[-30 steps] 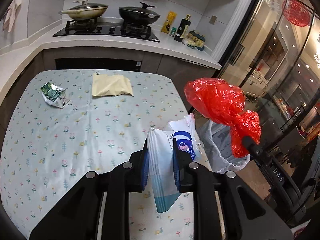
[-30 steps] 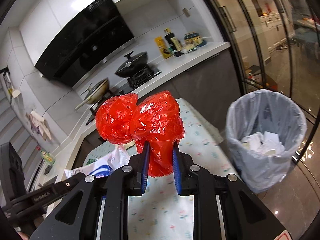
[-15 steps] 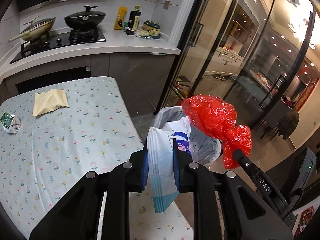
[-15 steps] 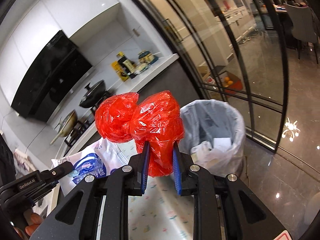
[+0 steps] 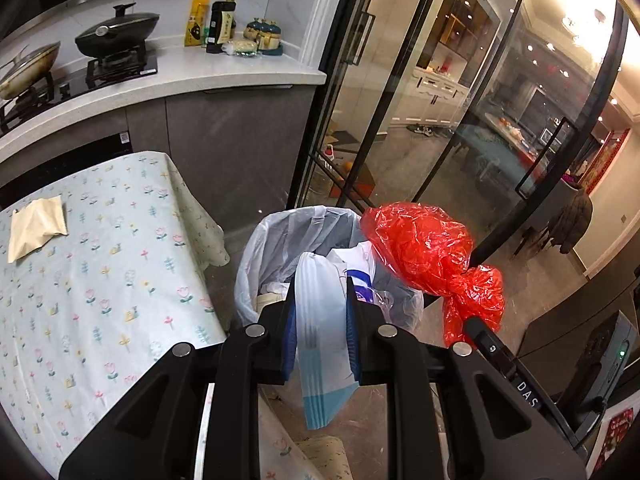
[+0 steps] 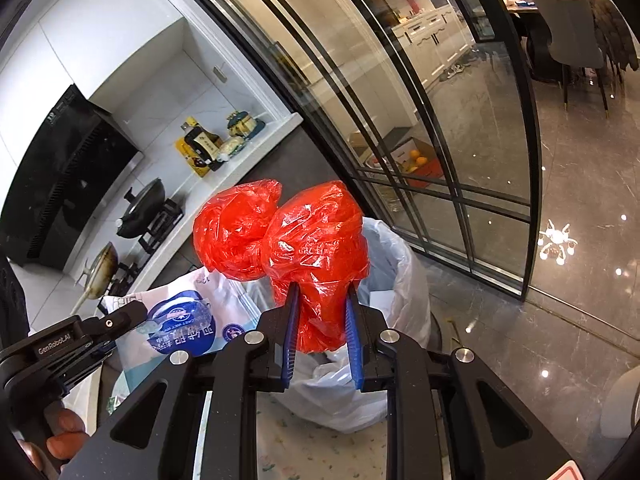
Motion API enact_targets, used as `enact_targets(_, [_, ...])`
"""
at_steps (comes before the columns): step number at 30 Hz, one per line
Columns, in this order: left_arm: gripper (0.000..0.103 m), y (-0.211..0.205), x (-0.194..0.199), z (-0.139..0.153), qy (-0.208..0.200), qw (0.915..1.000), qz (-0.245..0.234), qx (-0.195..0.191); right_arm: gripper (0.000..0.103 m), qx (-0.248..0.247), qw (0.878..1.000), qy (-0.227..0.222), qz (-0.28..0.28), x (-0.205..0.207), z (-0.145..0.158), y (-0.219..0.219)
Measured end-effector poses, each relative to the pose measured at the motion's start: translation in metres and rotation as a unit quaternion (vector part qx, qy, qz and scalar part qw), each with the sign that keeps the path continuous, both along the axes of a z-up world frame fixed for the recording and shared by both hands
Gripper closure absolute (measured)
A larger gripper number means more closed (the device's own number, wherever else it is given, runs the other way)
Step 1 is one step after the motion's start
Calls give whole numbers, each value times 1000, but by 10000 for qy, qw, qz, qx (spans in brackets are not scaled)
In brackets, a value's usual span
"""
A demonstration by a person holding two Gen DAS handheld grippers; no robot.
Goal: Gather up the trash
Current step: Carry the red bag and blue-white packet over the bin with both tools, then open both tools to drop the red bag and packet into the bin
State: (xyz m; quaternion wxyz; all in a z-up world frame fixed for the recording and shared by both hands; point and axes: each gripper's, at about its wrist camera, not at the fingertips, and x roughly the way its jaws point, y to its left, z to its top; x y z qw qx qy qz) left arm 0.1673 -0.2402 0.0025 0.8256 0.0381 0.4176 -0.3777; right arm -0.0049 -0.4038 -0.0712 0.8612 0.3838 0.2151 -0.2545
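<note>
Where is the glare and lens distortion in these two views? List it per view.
Left wrist view: strong fisheye bend in the glass door frames; ceiling lights blow out the top right. Right wrist view: chandelier reflection glares on the polished floor; door frames curve heavily; red plastic bag stays sharp with specular highlights.

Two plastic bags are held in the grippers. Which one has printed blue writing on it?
The white bag in the left gripper has it: a blue logo with characters. The red bag in the right gripper is crumpled, with no blue print.
</note>
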Motion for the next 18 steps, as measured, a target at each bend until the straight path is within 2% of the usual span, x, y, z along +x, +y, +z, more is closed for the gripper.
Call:
enact_targets(8, [83, -26, 22, -22, 164, 9997, -26, 177, 83, 123, 9997, 186, 80, 26, -19, -15])
enact_targets(13, [79, -31, 32, -31, 197, 9996, 9, 182, 78, 236, 9994, 226, 88, 41, -29, -18])
enact_targets(16, [74, -31, 37, -36, 155, 9996, 161, 195, 65, 269, 9993, 247, 56, 49, -33, -19])
enact_targets(17, [73, -31, 39, -38, 167, 9995, 186, 190, 56, 279, 9993, 231, 44, 50, -34, -19])
enact_targets(18, [72, -29, 41, -39, 206, 9994, 210, 189, 52, 271, 9994, 216, 37, 51, -34, -18])
